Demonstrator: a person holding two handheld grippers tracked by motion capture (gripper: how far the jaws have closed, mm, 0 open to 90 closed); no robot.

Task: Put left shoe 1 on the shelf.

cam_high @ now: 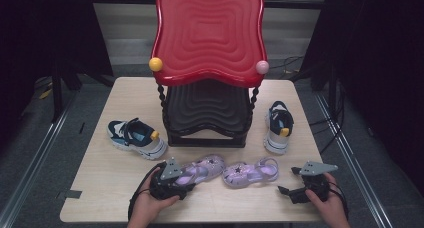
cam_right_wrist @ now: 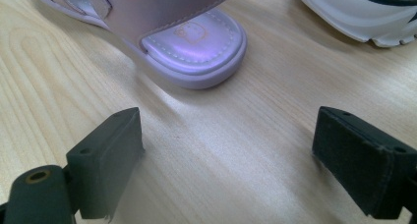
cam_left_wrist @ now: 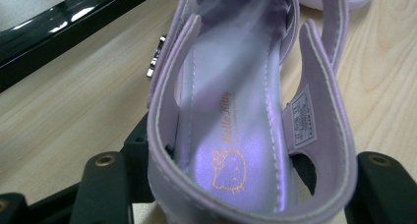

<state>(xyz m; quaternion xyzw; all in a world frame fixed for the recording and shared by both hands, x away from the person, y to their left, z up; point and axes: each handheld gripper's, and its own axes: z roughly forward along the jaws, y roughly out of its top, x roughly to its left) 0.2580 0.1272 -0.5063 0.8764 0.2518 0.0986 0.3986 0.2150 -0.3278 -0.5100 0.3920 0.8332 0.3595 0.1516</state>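
Two purple child's sandals lie at the front of the wooden table (cam_high: 100,178). The left sandal (cam_high: 202,170) has its heel between the jaws of my left gripper (cam_high: 187,180). In the left gripper view the black jaws sit against both sides of that sandal's heel strap (cam_left_wrist: 314,101), and the printed insole (cam_left_wrist: 236,150) shows between them. The right sandal (cam_high: 250,173) lies free beside it. To its right my right gripper (cam_high: 289,180) rests low over the table, held by a hand. Its jaws stand wide apart in the right gripper view (cam_right_wrist: 228,155), with bare wood between them and the sandal's heel (cam_right_wrist: 196,52) just ahead.
A two-tier stand fills the table's middle back, a red wavy tray (cam_high: 209,33) over a black one (cam_high: 207,110). A navy and white sneaker (cam_high: 136,137) lies left of it, its mate (cam_high: 278,125) to the right. The right sneaker's white sole (cam_right_wrist: 354,13) is near the right gripper.
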